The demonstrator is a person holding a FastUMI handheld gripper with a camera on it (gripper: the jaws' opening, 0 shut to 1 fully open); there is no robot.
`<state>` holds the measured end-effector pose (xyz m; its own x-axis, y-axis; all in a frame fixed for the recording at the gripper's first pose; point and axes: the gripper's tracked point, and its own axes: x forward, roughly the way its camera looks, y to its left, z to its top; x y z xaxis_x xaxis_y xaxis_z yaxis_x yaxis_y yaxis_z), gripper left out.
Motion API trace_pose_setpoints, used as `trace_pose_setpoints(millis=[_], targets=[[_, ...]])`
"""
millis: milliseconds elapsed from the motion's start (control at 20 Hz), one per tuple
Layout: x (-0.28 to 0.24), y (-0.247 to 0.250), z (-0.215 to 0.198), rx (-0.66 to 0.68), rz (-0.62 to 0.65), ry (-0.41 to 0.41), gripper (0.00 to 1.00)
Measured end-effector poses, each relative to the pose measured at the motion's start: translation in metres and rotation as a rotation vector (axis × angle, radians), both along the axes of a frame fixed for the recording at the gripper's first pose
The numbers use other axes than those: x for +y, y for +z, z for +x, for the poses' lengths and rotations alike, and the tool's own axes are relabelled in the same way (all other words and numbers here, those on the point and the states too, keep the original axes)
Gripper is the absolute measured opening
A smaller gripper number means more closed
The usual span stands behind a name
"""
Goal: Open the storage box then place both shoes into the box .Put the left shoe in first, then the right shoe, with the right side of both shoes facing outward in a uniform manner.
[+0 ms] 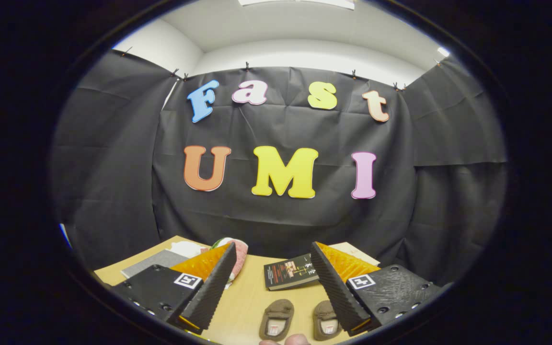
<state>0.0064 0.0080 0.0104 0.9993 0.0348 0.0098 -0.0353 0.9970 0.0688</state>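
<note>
A hand-held gripper (271,282) hangs over a light wooden table (249,299) in a black-draped booth, its two ribbed black fingers (211,287) spread wide apart and holding nothing. Low in the centre of the frame, down between the fingertips and nearer the camera than they are, sit two small brown shoes (277,318) side by side, just apart from each other. Their toes point away from the camera toward the back wall, so the long axis of each runs roughly along the line of the fingers. The shoe on the right (326,320) is partly hidden behind the right finger; the other lies clear in the gap. A fingertip (288,340) of the person's hand shows at the bottom edge of the frame, just below the shoes.

Beyond the shoes, at centre right, a dark book (289,271) lies flat on the table, with a pale flat object (355,250) behind it against the cloth. At left, beyond the left finger, are a grey flat panel (154,262), something white (187,248) and a pink-and-green soft item (238,254); what they are cannot be told from here. No storage box can be made out with certainty, so whether it is open, and what it holds, cannot be told.

Judging by this, neither shoe has been boxed yet. The coming move would seem to call for the gripper to dip down and back toward the shoes.
</note>
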Motion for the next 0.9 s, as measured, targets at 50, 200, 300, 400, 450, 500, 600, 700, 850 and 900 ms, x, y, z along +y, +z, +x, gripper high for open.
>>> trace_pose_setpoints(millis=[50,200,300,400,450,500,600,700,850,900], targets=[[0.002,-0.001,0.000,0.003,0.004,0.000,0.95],[0.010,-0.002,0.002,0.007,0.029,0.022,0.95],[0.018,-0.005,0.004,0.016,0.065,0.052,0.95],[0.027,-0.015,0.009,0.036,0.096,0.084,0.95],[0.035,-0.022,0.012,0.047,0.109,0.102,0.95],[0.041,-0.028,0.014,0.059,0.119,0.119,0.95],[0.058,-0.043,0.021,0.084,0.129,0.152,0.95],[0.079,-0.063,0.028,0.121,0.142,0.197,0.95],[0.110,-0.099,0.040,0.195,0.179,0.247,0.95],[0.119,-0.112,0.043,0.227,0.196,0.260,0.95]])
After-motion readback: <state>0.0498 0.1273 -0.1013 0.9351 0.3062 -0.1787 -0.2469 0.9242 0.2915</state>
